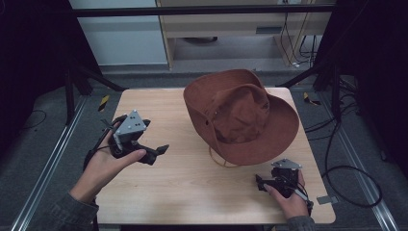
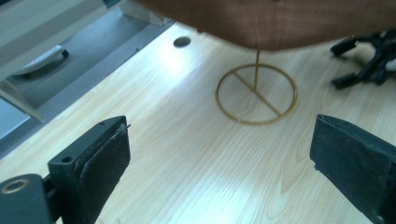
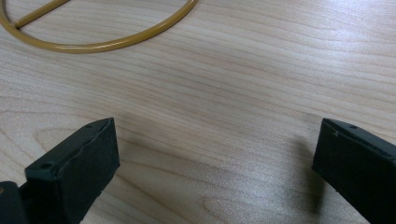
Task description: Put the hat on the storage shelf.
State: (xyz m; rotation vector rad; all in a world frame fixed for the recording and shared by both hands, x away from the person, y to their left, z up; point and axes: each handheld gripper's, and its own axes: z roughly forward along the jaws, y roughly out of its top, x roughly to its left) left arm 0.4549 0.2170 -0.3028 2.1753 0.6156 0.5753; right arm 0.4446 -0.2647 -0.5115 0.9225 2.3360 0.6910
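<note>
Your right gripper (image 1: 261, 183) and left gripper (image 1: 161, 149) wait wide open and empty on the table (image 1: 192, 192) (approach step, seemingly), flanking the brown hat (image 1: 240, 115) perched on its wire stand (image 2: 256, 94); next, close in on the brim.

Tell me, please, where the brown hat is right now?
In the high view the brown hat sits on a gold wire stand at the far right of the wooden table, beyond the right gripper.
</note>
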